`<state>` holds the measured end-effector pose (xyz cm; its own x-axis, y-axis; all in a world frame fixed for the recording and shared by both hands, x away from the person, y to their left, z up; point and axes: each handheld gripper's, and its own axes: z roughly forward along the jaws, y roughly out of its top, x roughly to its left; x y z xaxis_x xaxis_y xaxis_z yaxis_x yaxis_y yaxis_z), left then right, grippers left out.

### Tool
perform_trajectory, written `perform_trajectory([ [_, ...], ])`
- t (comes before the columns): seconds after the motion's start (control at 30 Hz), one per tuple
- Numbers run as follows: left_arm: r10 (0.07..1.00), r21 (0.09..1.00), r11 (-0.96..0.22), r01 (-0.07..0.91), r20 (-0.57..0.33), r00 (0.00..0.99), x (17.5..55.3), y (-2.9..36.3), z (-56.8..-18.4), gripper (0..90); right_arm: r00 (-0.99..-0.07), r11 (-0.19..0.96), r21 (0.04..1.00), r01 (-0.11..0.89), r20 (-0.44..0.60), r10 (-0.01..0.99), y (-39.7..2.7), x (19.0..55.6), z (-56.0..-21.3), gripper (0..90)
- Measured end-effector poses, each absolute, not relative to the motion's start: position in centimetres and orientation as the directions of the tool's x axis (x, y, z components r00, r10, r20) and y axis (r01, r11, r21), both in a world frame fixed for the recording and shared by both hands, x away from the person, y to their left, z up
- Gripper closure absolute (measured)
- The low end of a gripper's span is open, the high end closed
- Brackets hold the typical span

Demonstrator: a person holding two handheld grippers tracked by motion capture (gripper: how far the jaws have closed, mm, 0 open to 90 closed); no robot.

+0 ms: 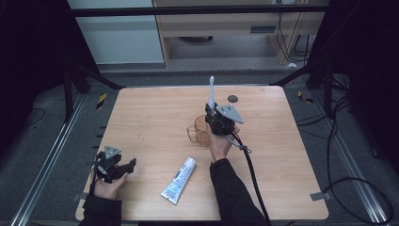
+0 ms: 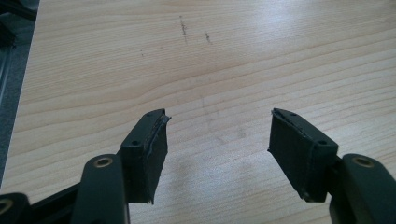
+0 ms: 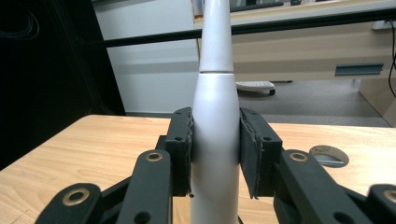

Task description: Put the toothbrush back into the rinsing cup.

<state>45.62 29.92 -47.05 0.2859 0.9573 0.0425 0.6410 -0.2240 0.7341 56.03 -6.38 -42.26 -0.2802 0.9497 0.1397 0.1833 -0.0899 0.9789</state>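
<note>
A white electric toothbrush [image 1: 211, 96] is standing upright at the centre of the high view, long axis vertical and slim head pointing up, clamped at its thick handle by the right tool [image 1: 212, 113] just above a clear glass cup [image 1: 200, 130]; it appears lifted but not yet set in the cup. A toothpaste tube [image 1: 179, 180] is lying untouched on the tabletop [image 1: 155, 113] at lower centre. The left tool [image 1: 123, 166] is resting at lower left, jaws apart and empty
</note>
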Motion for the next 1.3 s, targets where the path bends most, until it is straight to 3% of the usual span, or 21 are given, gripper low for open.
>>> perform_trajectory([
  [1.3, 0.956, 0.734, -0.228, 0.640, 0.043, 0.291, 45.6, 29.8, -47.0, 36.0, -0.303, -0.020, 0.958, 0.285, 0.110, 0.947, -6.7, 55.2, -44.5, 66.5],
])
